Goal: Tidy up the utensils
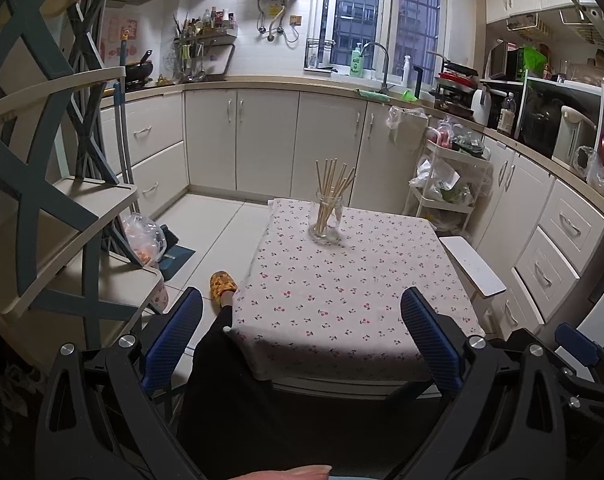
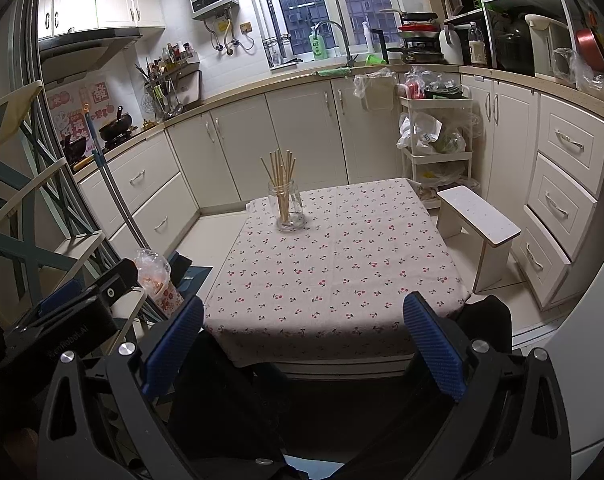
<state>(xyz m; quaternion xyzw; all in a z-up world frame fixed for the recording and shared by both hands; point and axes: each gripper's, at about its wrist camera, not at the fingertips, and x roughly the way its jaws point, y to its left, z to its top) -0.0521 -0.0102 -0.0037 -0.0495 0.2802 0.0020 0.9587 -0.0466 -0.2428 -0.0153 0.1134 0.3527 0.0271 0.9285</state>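
Observation:
A clear glass jar holding several wooden chopsticks stands upright at the far end of a small table with a cherry-print cloth. The jar and the chopsticks also show in the right wrist view, on the table's far left part. My left gripper is open and empty, held back over the table's near edge. My right gripper is open and empty, also near the front edge. Part of the left gripper shows at the left of the right wrist view.
A white stool stands right of the table, with a white trolley of bags behind it. A shelf rack stands at the left, with a plastic bag on the floor. A slippered foot and cabinets surround the table.

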